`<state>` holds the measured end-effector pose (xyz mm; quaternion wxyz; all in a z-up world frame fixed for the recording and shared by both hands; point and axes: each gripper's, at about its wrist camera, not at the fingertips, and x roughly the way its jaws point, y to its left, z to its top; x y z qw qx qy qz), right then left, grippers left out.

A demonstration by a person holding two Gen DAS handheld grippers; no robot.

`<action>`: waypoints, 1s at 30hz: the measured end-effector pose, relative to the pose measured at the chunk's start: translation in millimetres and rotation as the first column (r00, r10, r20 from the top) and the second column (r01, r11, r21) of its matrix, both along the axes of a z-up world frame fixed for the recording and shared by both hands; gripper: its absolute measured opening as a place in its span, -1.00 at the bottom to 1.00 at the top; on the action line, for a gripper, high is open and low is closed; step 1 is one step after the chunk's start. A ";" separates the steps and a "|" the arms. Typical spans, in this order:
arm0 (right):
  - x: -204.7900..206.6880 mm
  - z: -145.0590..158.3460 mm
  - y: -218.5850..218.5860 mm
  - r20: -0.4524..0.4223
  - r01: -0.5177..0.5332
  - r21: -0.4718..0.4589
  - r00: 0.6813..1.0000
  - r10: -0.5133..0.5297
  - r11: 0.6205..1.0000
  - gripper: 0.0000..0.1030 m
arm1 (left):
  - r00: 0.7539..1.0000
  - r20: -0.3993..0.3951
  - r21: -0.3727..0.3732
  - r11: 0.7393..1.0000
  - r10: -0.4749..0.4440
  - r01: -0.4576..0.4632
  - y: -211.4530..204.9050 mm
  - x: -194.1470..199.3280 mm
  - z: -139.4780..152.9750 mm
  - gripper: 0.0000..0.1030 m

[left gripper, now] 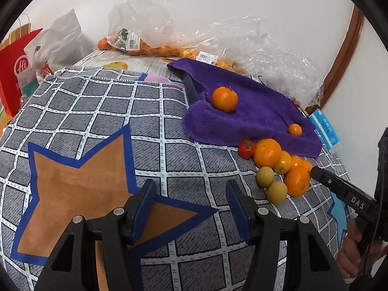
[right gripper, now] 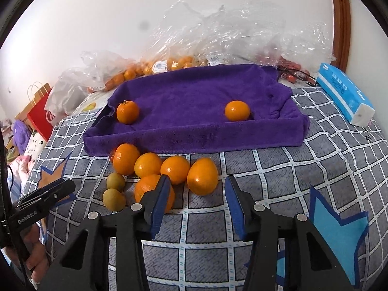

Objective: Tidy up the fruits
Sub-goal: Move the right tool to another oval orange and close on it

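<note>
A tray draped in a purple towel (right gripper: 194, 133) (left gripper: 254, 111) sits on the checked cloth. Two oranges lie in it, one at the left (right gripper: 127, 112) (left gripper: 224, 98) and one at the right (right gripper: 237, 110) (left gripper: 295, 129). A pile of oranges (right gripper: 175, 169) (left gripper: 266, 152) lies in front of the tray, with two yellow-green fruits (right gripper: 114, 199) (left gripper: 276, 192) and a red fruit (left gripper: 246, 148). My right gripper (right gripper: 197, 194) (left gripper: 315, 171) hovers at the pile, jaws closing, an oval orange (right gripper: 202, 177) just beyond its tips and untouched. My left gripper (left gripper: 190, 194) (right gripper: 65, 186) is over bare cloth, jaws closing on nothing.
Clear plastic bags of oranges (right gripper: 169, 63) (left gripper: 145, 46) lie crumpled behind the tray against the wall. A blue tissue pack (right gripper: 344, 94) lies at the right, and a red paper bag (left gripper: 14, 72) stands at the left. A person's hand (right gripper: 36, 262) holds the left gripper.
</note>
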<state>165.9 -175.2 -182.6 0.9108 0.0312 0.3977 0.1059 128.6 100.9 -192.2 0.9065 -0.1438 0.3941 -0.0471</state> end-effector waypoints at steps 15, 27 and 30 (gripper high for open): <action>18.3 -12.3 0.6 -0.022 0.002 -0.048 1.000 -0.003 0.999 -0.26 | 1.000 -0.003 -0.003 1.000 -0.006 0.006 0.1 0.6 -0.3 0.10; 19.2 -13.5 -12.8 -0.054 -0.024 -0.053 0.998 0.021 0.998 -0.37 | 1.000 -0.003 -0.003 1.000 -0.006 0.006 0.7 1.1 -0.4 0.12; 19.6 -13.2 -11.7 -0.057 -0.041 -0.069 0.998 0.037 0.997 -0.37 | 1.000 -0.002 -0.004 1.000 -0.006 0.006 0.9 1.0 -0.1 0.12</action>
